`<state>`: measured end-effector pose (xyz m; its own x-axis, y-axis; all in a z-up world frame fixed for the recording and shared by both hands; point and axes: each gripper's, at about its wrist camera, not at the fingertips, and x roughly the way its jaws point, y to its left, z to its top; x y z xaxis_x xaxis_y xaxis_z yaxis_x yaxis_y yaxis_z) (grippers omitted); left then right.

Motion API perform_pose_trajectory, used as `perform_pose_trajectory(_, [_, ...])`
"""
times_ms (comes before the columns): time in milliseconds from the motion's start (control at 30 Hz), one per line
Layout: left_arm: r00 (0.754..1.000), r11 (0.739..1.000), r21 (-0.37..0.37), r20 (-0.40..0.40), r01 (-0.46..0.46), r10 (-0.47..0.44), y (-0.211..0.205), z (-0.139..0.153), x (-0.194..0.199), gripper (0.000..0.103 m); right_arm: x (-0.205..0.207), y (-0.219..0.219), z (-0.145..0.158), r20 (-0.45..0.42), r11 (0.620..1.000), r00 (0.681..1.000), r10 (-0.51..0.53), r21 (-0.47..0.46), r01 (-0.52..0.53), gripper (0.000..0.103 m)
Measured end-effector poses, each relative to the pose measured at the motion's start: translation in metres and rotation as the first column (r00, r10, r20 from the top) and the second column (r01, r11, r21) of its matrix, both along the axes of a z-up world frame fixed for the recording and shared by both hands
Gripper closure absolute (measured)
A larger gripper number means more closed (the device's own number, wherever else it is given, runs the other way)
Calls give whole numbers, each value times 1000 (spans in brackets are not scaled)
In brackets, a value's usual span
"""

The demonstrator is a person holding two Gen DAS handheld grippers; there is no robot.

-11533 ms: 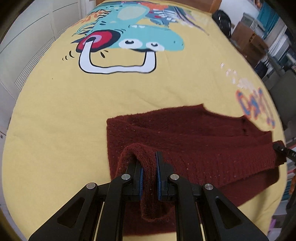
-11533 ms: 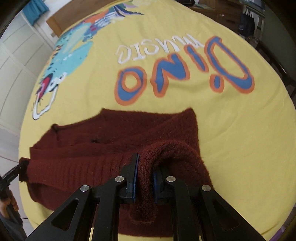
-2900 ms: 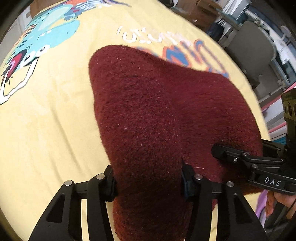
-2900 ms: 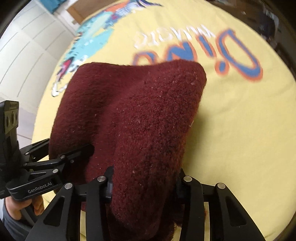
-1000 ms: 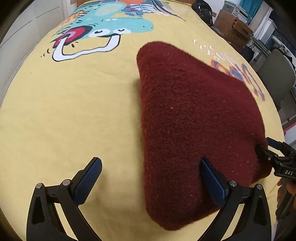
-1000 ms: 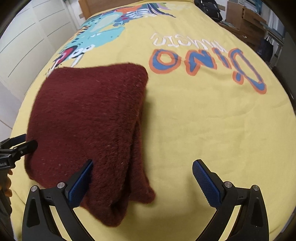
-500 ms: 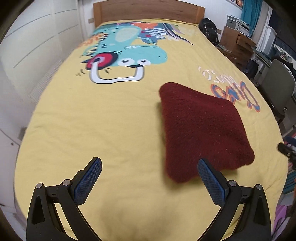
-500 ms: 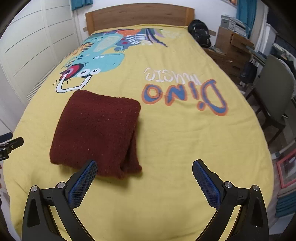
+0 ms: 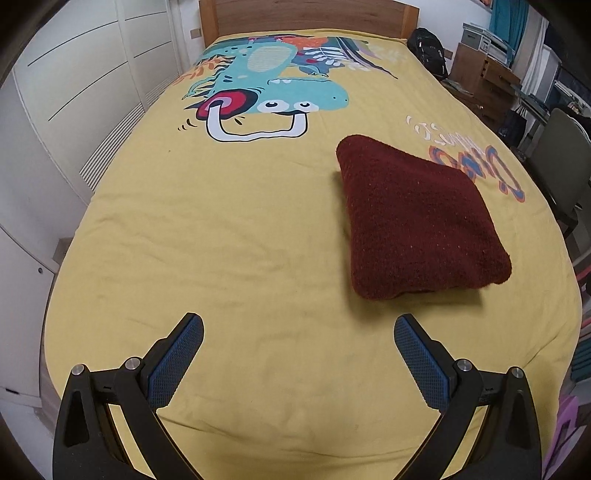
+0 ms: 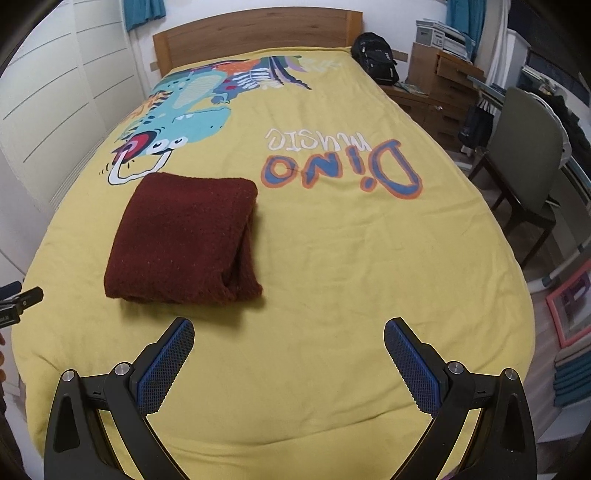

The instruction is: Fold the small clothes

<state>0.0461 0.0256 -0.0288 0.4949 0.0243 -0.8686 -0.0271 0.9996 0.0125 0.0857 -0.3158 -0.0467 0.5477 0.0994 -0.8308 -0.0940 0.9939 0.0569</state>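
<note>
Folded dark red sweater (image 9: 417, 225) lay flat on the yellow bedspread (image 9: 229, 236), as a thick, roughly square bundle. Seen in the left wrist view at the right of centre, just below the "Dino" lettering (image 9: 476, 166) and to the right of the dinosaur print (image 9: 269, 96). Seen in the right wrist view (image 10: 184, 240) at the left of centre, with its layered open edges turned to the right side and the rounded fold at the far end, just under the white mouth of the dinosaur print (image 10: 177, 122).

Left tongs (image 9: 298, 338) held wide open above the near edge of the bed, with nothing between the 2 blue pads (image 9: 175, 360). Well apart from the sweater, not touching it. Right tongs (image 10: 289, 341) also spread wide and empty, blue pads (image 10: 164, 367) showing their ribbed faces, near the front end of the sweater but clear of it.

At the far left edge of the right wrist view, only a black tip of the left tongs (image 10: 26, 297) visible.

Beyond the bed: wooden headboard (image 10: 255, 33), black backpack (image 10: 375, 57) beside it, wooden drawers (image 10: 439, 85) and a grey chair (image 10: 524, 147) at the right, white wardrobe doors (image 9: 88, 85) at the left.
</note>
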Motion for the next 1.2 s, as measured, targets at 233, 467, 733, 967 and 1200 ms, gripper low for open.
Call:
perform_pose_trajectory(233, [1000, 1000, 3, -8, 2, -2, -1, -2, -3, 1, -5, -2, -5, -13, 1000, 1000, -6, -4, 6, 0])
perform_pose_trajectory(467, [1000, 1000, 7, -25, 8, -8, -2, -6, -4, 1, -5, 0, -6, -17, 1000, 1000, -4, -9, 4, 0])
perform_pose_trajectory(733, [999, 1000, 7, -30, 11, -10, -2, -7, -4, 1, -5, -1, -6, -24, 1000, 1000, 3, -13, -3, 0])
perform_pose_trajectory(967, [999, 1000, 8, -41, 10, -9, -2, -10, -5, 1, -5, 0, -5, -24, 1000, 1000, 8, -17, -8, 0])
perform_pose_trajectory(1200, [999, 1000, 7, -45, 13, -12, -3, -11, -6, 1, -4, 0, -4, -19, 1000, 1000, 8, -11, -8, 0])
